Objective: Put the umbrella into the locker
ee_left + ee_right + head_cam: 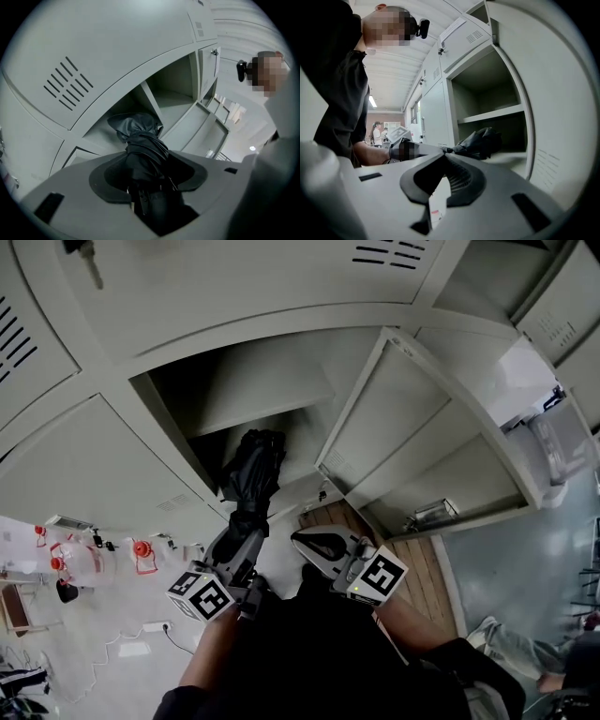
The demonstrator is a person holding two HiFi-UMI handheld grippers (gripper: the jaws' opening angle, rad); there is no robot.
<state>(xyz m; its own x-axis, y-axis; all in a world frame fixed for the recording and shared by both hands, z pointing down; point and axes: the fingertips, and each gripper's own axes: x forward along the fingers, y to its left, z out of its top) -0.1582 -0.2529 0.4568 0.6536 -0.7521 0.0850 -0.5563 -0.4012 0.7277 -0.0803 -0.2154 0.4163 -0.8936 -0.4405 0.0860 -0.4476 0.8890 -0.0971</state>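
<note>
Black umbrella (253,472) clamped in left gripper (246,529), at the mouth of the open locker (169,306).

Folded and pointing into the open compartment, far end at the front edge of the lower space, under the inner shelf (272,395); near end pinched between the jaws, both pads pressed on the fabric. Door (412,427) swung wide at the right edge of the opening. Right gripper (302,542) just beside the left one, short of the locker and apart from the umbrella, jaws closed tip to tip on nothing.
</note>
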